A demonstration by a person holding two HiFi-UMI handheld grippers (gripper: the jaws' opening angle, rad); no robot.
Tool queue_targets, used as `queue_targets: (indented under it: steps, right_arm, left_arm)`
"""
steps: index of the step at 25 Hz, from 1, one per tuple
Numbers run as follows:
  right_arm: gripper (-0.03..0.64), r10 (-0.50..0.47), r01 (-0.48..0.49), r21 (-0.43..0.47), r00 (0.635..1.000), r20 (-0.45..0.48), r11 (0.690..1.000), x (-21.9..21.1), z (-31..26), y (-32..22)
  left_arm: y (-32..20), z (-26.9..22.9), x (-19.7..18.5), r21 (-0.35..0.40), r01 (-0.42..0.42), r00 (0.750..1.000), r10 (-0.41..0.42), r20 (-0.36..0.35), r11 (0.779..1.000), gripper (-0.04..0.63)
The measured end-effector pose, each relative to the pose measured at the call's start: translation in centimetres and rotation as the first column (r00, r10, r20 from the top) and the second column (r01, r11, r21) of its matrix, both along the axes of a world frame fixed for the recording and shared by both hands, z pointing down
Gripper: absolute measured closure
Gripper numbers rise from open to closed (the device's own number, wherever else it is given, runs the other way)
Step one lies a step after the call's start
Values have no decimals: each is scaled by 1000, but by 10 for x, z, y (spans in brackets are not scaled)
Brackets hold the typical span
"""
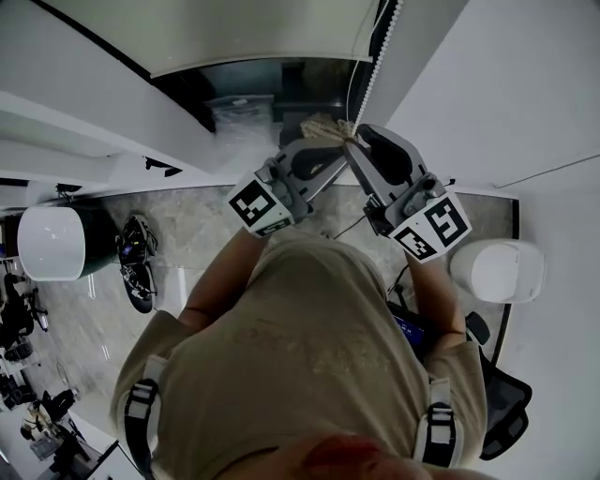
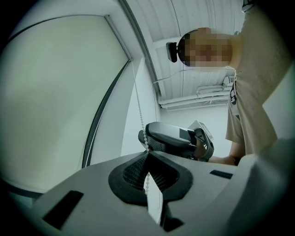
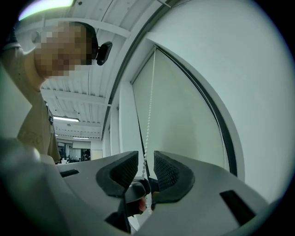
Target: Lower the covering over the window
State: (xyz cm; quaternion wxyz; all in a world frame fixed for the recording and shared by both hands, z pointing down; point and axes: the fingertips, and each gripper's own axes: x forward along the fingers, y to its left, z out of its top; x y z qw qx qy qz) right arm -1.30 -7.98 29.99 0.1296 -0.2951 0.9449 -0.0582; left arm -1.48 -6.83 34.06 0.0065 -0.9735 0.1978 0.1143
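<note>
The left gripper (image 2: 146,152) is clenched on the bead chain (image 2: 138,110) rising from its tips. Just beside it, the right gripper (image 3: 145,159) is released, the chain hanging free between its jaws. The blind (image 1: 234,28) ends beyond both claws with dark window glass (image 1: 244,89) bare beneath, so the lowering looks unfinished.

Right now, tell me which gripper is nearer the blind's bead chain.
Left. The left gripper is shut on the bead chain. The right gripper holds its jaws apart around the chain, which hangs in the gap, apparently untouched.
</note>
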Motion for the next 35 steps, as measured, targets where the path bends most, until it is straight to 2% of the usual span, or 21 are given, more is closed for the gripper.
queue_targets:
  steps: [2, 4, 5, 6, 7, 9, 10, 14, 19, 21, 23, 24, 26, 29, 31, 33, 35]
  right_arm:
    - [508, -5, 5, -6, 1000, -9, 1000, -2, 2, -3]
    - [514, 6, -6, -1, 1000, -31, 1000, -5, 4, -6]
    - [528, 23, -23, 8, 998, -63, 1000, -5, 8, -9]
    - [569, 41, -40, 13, 993, -107, 999, -6, 15, -11]
    - [603, 48, -48, 4, 988, -147, 999, -6, 24, -11]
    - [607, 24, -30, -37, 986, -167, 999, -8, 38, -8]
    - [607, 11, -18, -45, 988, -155, 999, -9, 39, -6]
    - [607, 8, -6, 12, 987, -160, 1000, -17, 33, -4]
    - [609, 12, -14, -13, 991, -132, 1000, -13, 35, -8]
    - [611, 0, -7, -32, 978, -207, 999, -17, 54, -6]
    - [612, -15, -4, -53, 939, -344, 999, -25, 93, -2]
    - [612, -31, 0, -83, 927, -373, 997, -27, 111, 1]
    - [612, -58, 10, -149, 946, -318, 989, -24, 123, 4]
    - [612, -32, 3, -109, 964, -265, 994, -18, 105, 0]
    - [612, -13, -10, -82, 964, -267, 997, -14, 98, -2]
    - [612, 4, -27, -80, 962, -272, 996, -9, 99, -4]
    - [612, 18, -44, -86, 960, -280, 995, -4, 104, -5]
  left_arm:
    - [3, 2, 4, -1, -10, 1000, 10, 7, 1000, 578]
    - [6, 15, 10, -4, -23, 998, 23, 66, 1000, 578]
    - [8, 30, 14, -16, -31, 993, 32, 115, 999, 578]
    - [11, 51, 17, -42, -37, 987, 43, 152, 998, 578]
    - [15, 71, 18, -77, -40, 985, 52, 164, 996, 578]
    - [22, 92, 14, -137, -29, 990, 48, 135, 990, 578]
    - [24, 92, 11, -144, -22, 991, 40, 126, 989, 578]
    - [21, 88, 6, -136, -18, 991, 36, 130, 991, 578]
    - [20, 95, 11, -150, -25, 990, 45, 135, 988, 578]
    - [20, 99, 7, -172, -33, 991, 55, 124, 984, 578]
    - [16, 99, -6, -196, -33, 994, 53, 98, 980, 577]
    - [14, 100, -13, -199, -30, 993, 52, 104, 980, 576]
    - [15, 107, -17, -198, -49, 984, 81, 160, 979, 578]
    - [22, 126, -6, -194, -109, 958, 155, 241, 975, 580]
    - [21, 133, -8, -219, -119, 962, 167, 217, 969, 580]
    - [5, 126, -22, -267, -98, 986, 131, 107, 959, 577]
    - [-21, 102, -42, -298, -72, 997, 70, -16, 952, 571]
